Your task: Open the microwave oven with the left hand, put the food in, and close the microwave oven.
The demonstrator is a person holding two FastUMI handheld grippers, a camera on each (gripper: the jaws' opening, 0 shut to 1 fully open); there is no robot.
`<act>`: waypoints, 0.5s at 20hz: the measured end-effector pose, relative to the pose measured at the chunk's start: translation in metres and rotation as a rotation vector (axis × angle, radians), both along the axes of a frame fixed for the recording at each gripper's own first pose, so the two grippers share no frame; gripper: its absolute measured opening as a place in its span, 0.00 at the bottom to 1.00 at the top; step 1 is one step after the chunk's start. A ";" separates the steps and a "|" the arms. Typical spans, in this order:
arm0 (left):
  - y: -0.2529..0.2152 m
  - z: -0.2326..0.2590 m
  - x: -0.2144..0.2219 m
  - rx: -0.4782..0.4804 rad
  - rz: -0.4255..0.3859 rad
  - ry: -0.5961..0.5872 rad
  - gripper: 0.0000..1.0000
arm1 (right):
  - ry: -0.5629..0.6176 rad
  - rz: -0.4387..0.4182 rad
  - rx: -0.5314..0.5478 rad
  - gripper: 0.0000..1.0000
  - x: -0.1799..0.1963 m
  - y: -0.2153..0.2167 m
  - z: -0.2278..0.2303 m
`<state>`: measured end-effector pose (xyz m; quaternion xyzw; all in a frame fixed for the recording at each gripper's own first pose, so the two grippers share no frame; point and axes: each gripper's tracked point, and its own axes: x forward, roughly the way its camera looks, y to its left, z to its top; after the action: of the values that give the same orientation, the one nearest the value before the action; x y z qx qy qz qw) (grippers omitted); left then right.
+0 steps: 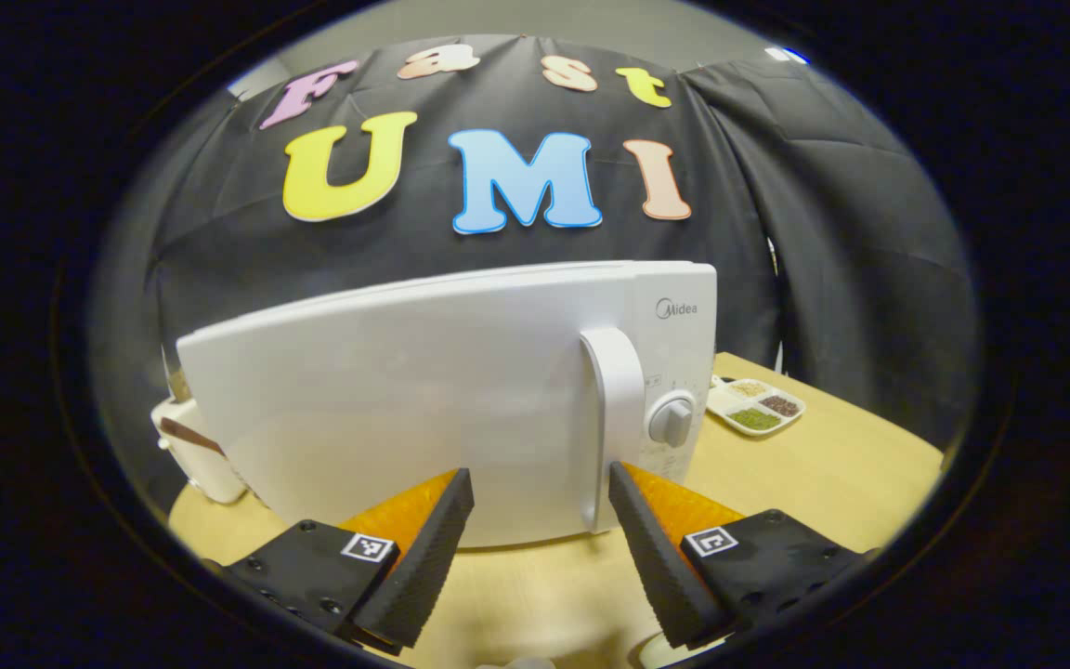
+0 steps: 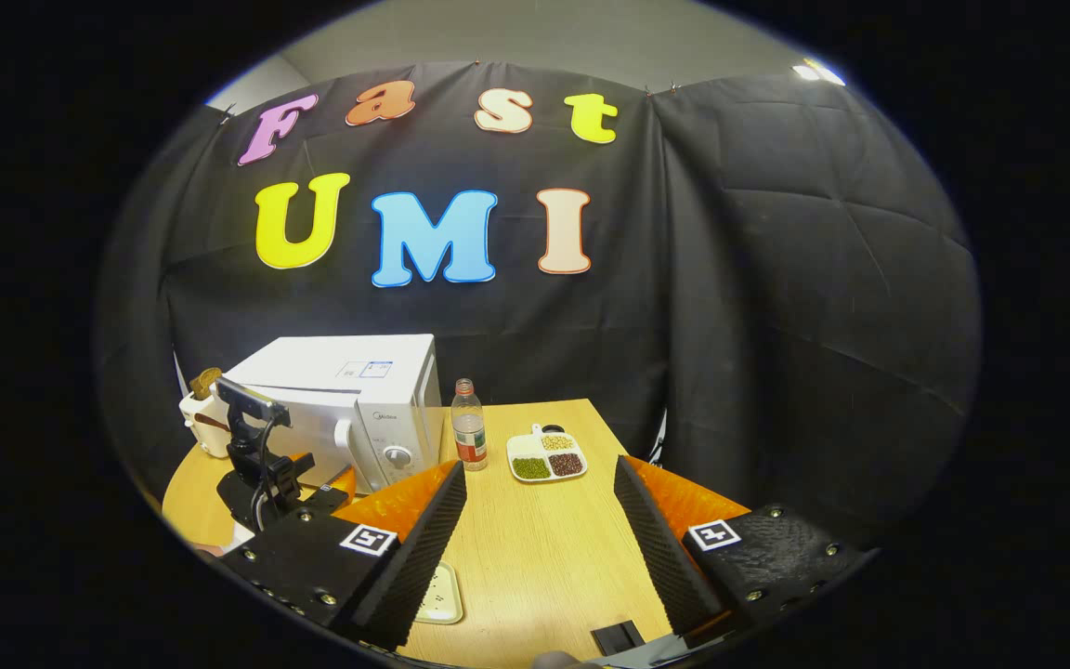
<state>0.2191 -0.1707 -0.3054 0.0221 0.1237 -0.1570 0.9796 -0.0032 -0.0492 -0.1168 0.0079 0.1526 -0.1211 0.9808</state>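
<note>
— White microwave oven (image 1: 424, 409) stands on the wooden bench (image 1: 823, 474), door closed, its handle (image 1: 616, 418) just ahead of the left hand-held gripper (image 1: 541, 520), whose jaws gape on nothing

— And from the right gripper view?

— Farther off: the oven (image 2: 349, 409) at the bench's left, a bottle (image 2: 468, 426) just beside it, then a divided dish of grains (image 2: 547, 455). The right hand-held gripper (image 2: 540, 520) hangs open over bare wood, a small tray (image 2: 440, 595) under its finger

— The bottle shows there, while the left gripper view has the dish (image 1: 756, 406) past the oven's dial (image 1: 672, 420)

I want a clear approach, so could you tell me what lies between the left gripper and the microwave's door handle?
Nothing: in the left gripper view, the open left gripper faces the door handle across a bare gap.
</note>
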 end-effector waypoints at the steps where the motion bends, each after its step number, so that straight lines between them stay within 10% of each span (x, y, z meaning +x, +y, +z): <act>1: 0.000 -0.002 0.000 -0.002 0.011 0.002 1.00 | 0.000 0.002 -0.001 0.98 -0.001 -0.001 0.001; 10: -0.001 -0.002 0.008 0.073 0.059 -0.020 0.94 | 0.009 0.029 0.010 0.98 -0.007 0.002 -0.003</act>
<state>0.2275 -0.1717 -0.3074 0.0555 0.1203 -0.1231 0.9835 -0.0102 -0.0467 -0.1193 0.0101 0.1578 -0.1059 0.9817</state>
